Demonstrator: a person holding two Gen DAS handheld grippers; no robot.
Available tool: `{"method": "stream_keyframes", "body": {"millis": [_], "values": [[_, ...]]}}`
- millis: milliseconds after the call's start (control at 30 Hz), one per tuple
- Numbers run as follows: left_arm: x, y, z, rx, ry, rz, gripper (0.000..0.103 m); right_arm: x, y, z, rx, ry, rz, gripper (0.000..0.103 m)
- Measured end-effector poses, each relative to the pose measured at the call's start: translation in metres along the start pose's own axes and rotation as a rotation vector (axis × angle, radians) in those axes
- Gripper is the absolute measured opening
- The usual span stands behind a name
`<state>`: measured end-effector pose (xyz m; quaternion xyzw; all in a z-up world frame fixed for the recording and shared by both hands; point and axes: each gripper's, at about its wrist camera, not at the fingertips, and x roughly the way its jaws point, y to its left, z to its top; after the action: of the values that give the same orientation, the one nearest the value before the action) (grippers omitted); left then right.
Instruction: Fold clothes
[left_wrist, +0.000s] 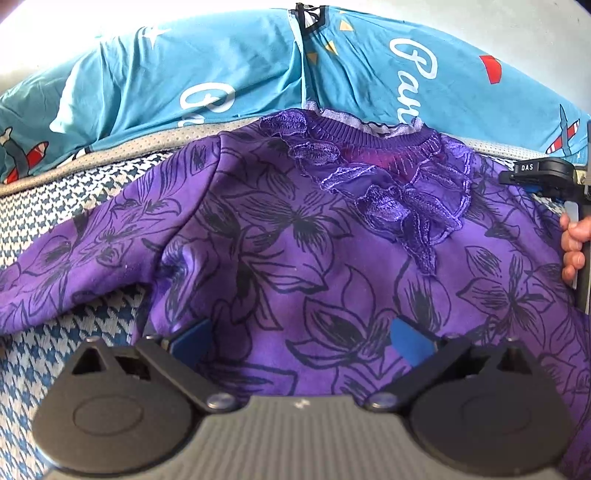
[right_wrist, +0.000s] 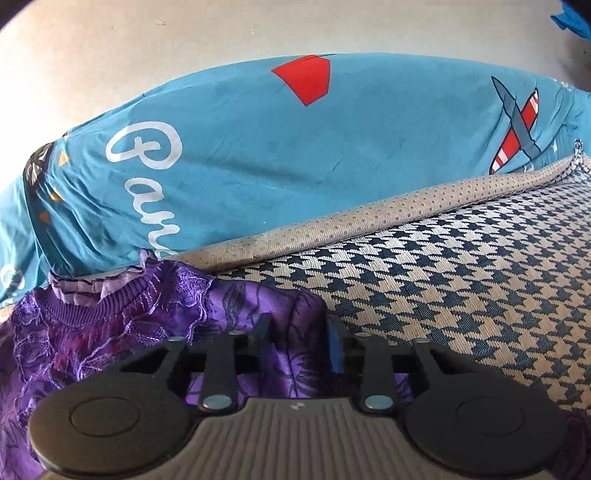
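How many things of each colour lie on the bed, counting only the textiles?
Purple: 1, the top
Light blue: 1, the printed cloth
Dark blue and white: 1, the checked cover
Beige with dots: 1, the cover's folded edge
Total: 4

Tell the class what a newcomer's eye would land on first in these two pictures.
First, the purple floral sweater spread across the houndstooth cover, its lace-trimmed collar toward the far edge. Behind it lies turquoise bedding printed with white script and red-striped planes. The right tongs pinch the sweater's shoulder fabric.
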<state>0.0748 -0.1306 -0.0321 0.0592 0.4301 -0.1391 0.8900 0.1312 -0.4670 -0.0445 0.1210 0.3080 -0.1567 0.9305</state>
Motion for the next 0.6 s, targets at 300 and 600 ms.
{"method": "stream_keyframes", "body": {"millis": [300, 600], "values": [[0.004, -0.004, 0.000, 0.028, -0.002, 0.012, 0.103, 0.009, 0.003, 0.003, 0.005, -0.042, -0.089, 0.005], [0.008, 0.009, 0.004, -0.018, 0.014, 0.011, 0.103, 0.013, -0.002, 0.008, 0.074, -0.082, -0.187, 0.004]]}}
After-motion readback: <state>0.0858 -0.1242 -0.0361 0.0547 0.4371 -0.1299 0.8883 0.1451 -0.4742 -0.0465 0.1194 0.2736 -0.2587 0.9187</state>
